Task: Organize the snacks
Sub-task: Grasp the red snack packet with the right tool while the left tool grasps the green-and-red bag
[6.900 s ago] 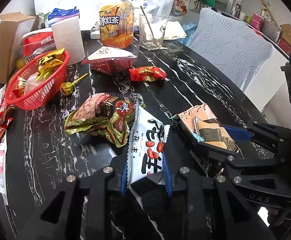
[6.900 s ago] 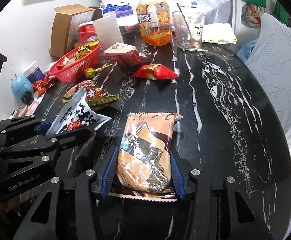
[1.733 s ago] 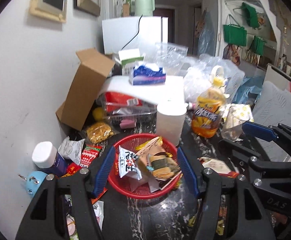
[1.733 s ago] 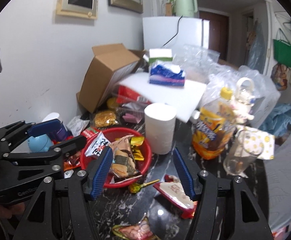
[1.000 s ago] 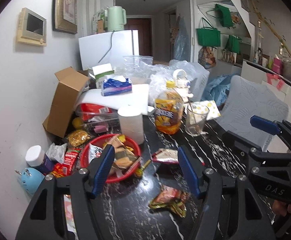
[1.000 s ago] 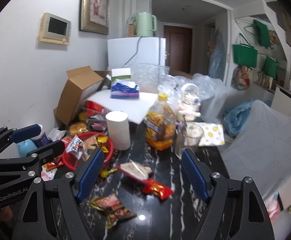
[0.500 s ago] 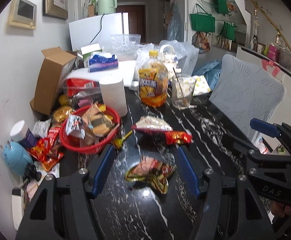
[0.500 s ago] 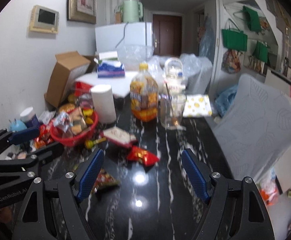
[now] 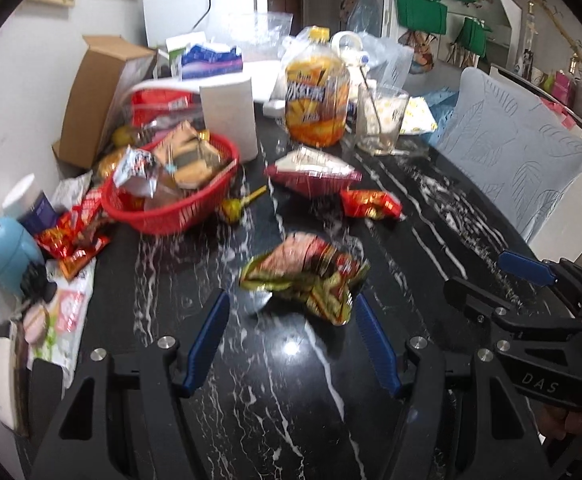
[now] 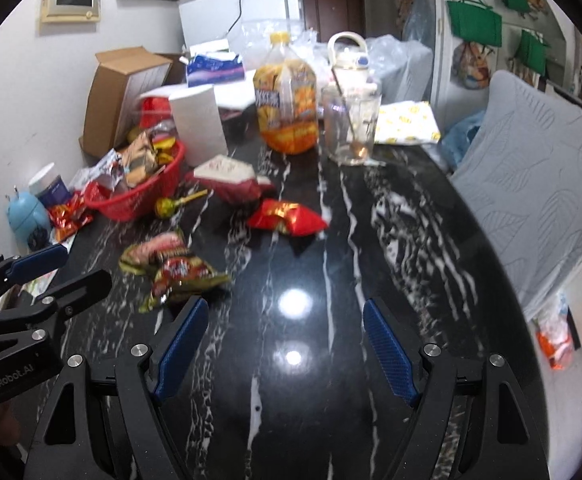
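Three loose packets (image 9: 305, 276), one basket (image 9: 171, 212)

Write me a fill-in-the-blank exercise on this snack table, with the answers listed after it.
1. The snacks already sorted sit in a ____ basket.
2. The crumpled snack bag lies just ahead of the ____ gripper.
3. The right gripper holds ____ between its fingers.
4. A spoon stands in the clear ____ beside the orange drink bottle.

Missing words: red; left; nothing; glass
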